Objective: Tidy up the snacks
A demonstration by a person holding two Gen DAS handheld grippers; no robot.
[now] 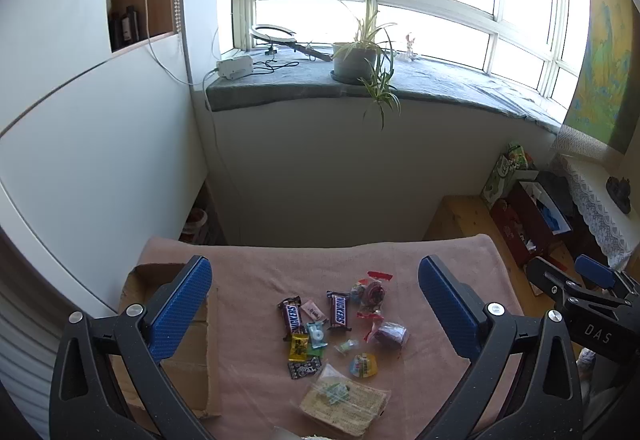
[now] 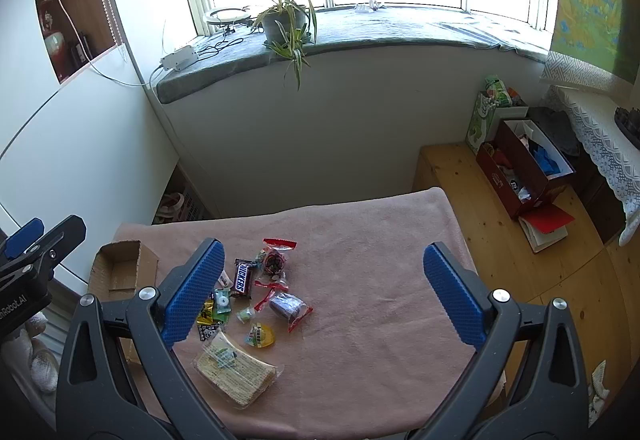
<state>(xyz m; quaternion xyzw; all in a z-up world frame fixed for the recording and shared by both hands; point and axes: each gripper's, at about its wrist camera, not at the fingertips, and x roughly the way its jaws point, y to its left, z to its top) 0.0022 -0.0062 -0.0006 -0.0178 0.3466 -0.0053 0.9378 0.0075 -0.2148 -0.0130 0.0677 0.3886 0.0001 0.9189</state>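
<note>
Several snacks lie in a loose pile on the pink-covered table: two Snickers bars, small wrapped candies, a dark sweet in a clear red-edged wrapper, a yellow jelly cup and a clear pack of wafers. The pile also shows in the right wrist view. An open cardboard box sits at the table's left edge, also seen in the right wrist view. My left gripper is open above the pile. My right gripper is open and empty, above the table right of the pile.
A wooden bench with a red box and a book stands right of the table. A windowsill with a potted plant is behind. A white wall is close on the left.
</note>
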